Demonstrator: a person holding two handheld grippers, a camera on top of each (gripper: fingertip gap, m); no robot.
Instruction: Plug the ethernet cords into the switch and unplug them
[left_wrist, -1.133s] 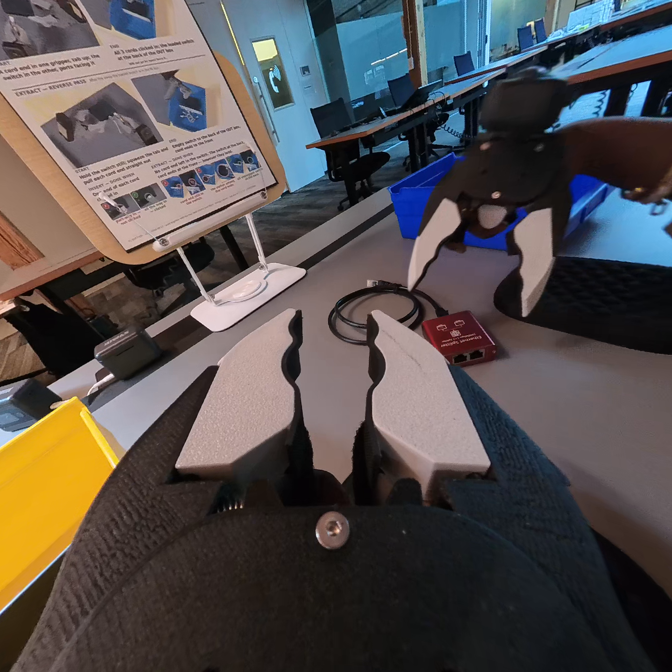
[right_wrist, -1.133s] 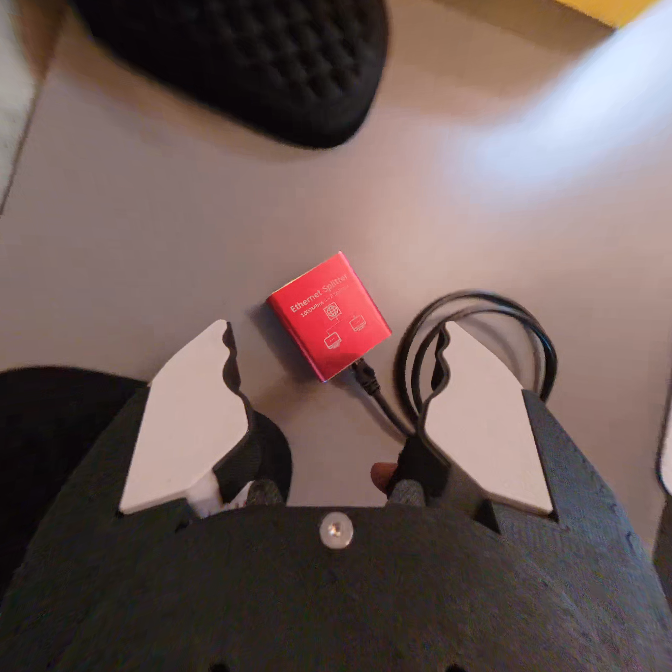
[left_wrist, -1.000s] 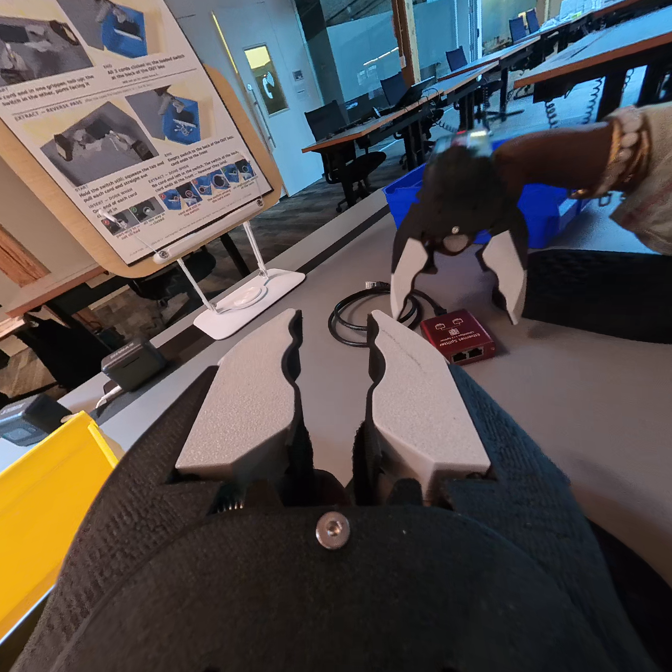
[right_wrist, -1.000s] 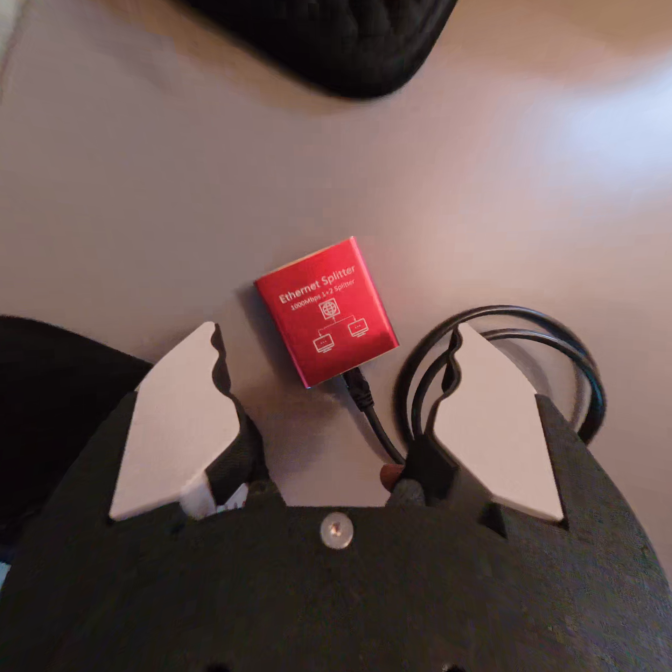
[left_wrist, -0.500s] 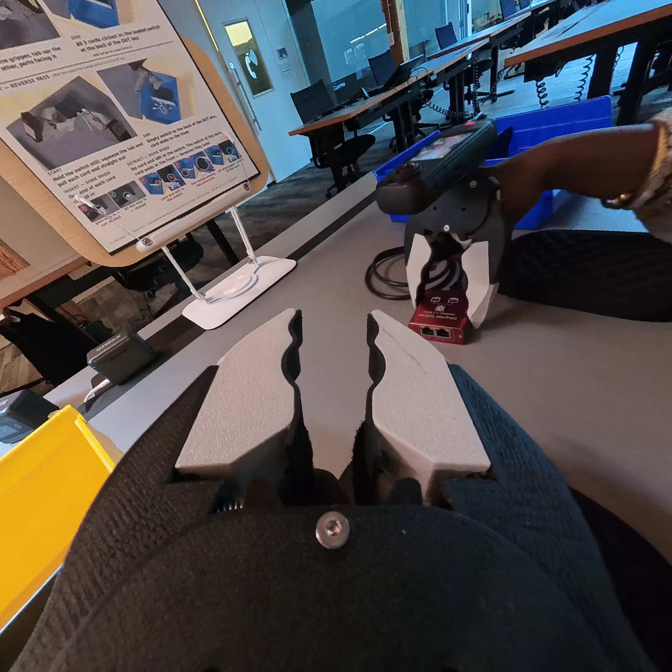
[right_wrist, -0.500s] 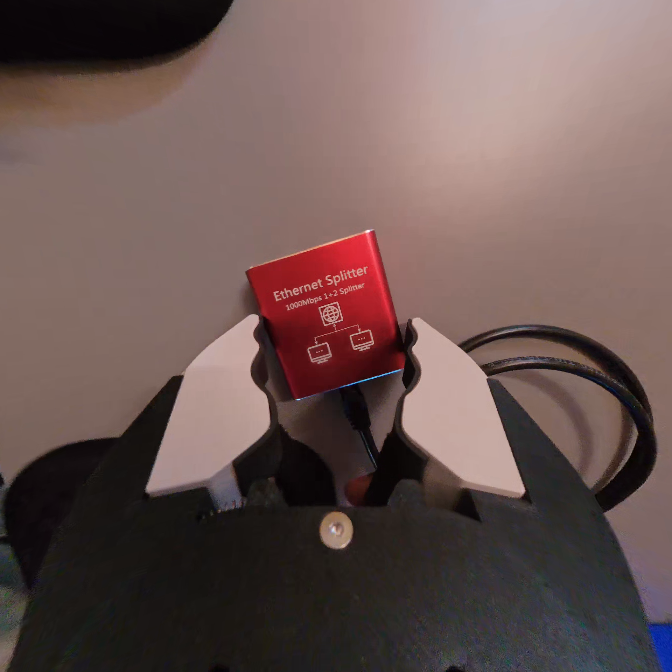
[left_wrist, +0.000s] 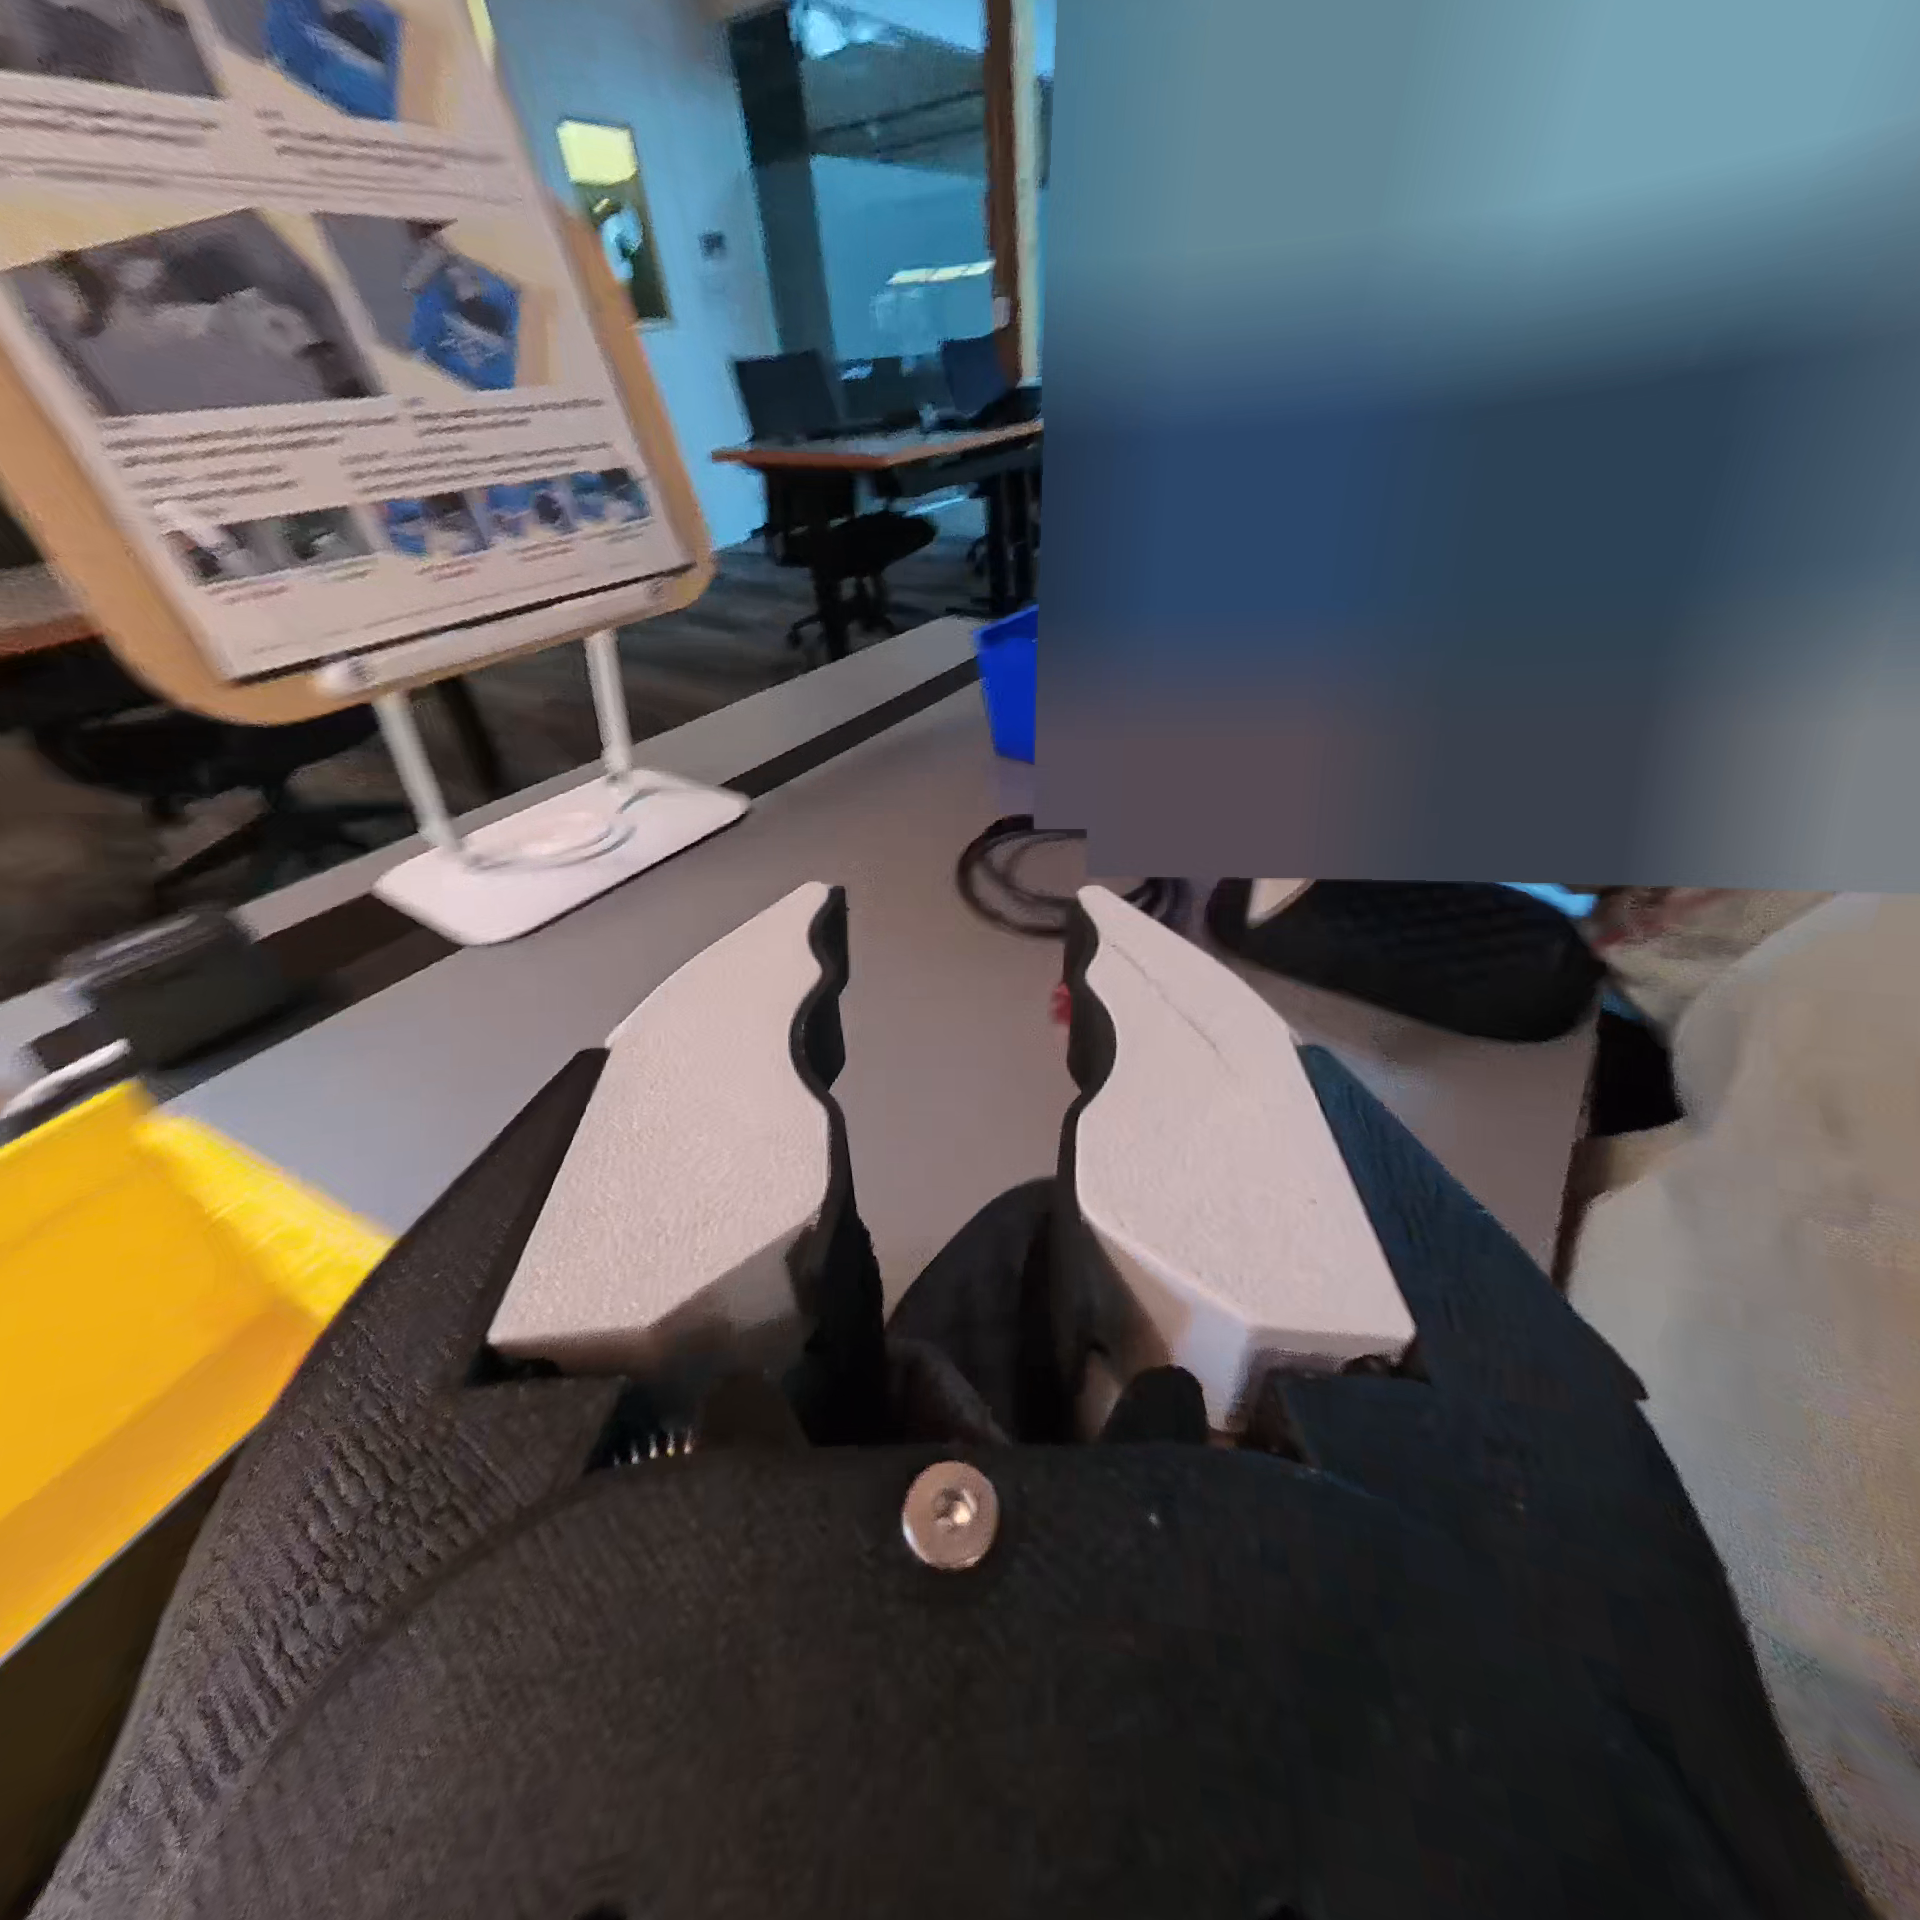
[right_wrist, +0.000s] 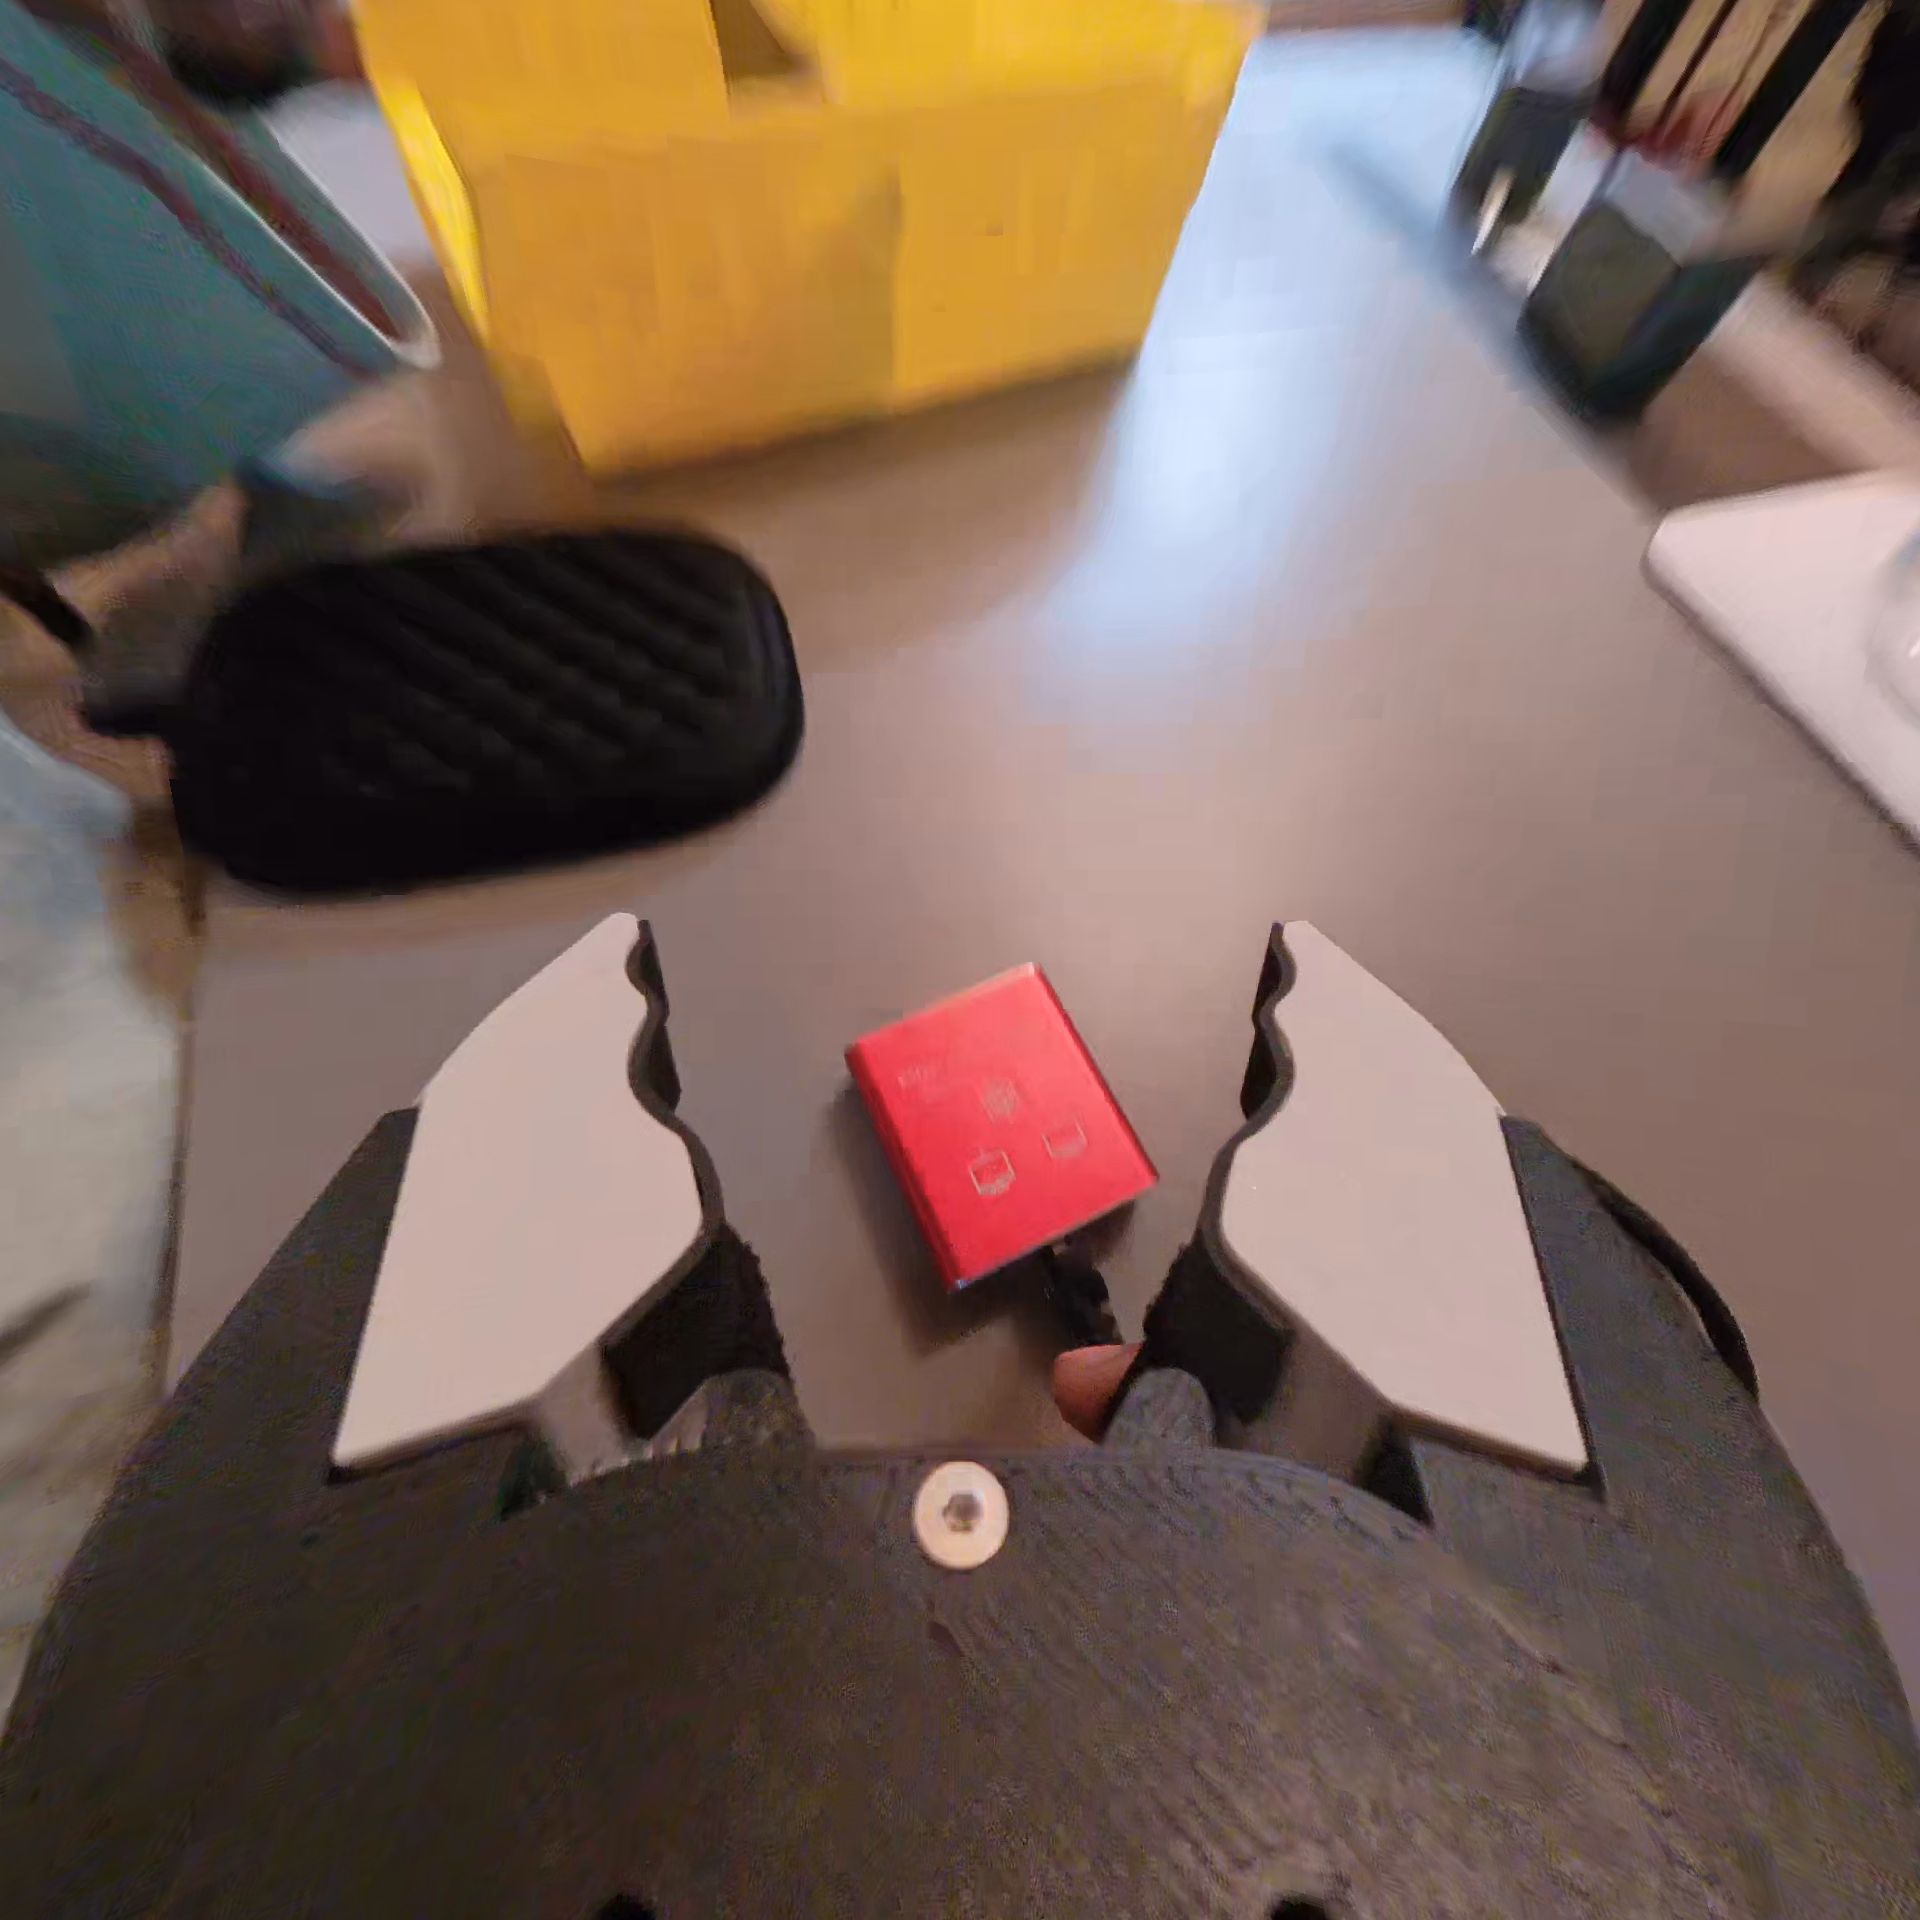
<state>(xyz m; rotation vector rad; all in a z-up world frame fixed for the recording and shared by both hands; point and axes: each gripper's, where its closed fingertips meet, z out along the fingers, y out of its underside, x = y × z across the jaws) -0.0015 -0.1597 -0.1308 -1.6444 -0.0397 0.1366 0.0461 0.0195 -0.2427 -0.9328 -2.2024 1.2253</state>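
The red switch (right_wrist: 1003, 1117) lies flat on the grey table (right_wrist: 1299, 831), between the fingers of my right gripper (right_wrist: 956, 927). That gripper is wide open and does not touch the switch. A black ethernet cord is plugged into the switch's near end (right_wrist: 1081, 1299), and part of its loop (right_wrist: 1704, 1309) shows behind the right finger. My left gripper (left_wrist: 956, 899) is open and empty above the table. Past its fingers I see a sliver of the red switch (left_wrist: 1060, 1003) and the coiled cord (left_wrist: 997, 883).
A yellow bin (right_wrist: 810, 260) stands behind the switch and also shows in the left wrist view (left_wrist: 135, 1299). A black padded rest (right_wrist: 488, 707) lies on the left, a white stand base (right_wrist: 1808, 623) on the right. An instruction board (left_wrist: 312, 364) and a blue bin (left_wrist: 1008, 675) stand farther back.
The right fingers were close against the switch's sides half a second ago; now they are wide apart and the view has tilted up. The left gripper has swung round, its gap unchanged.
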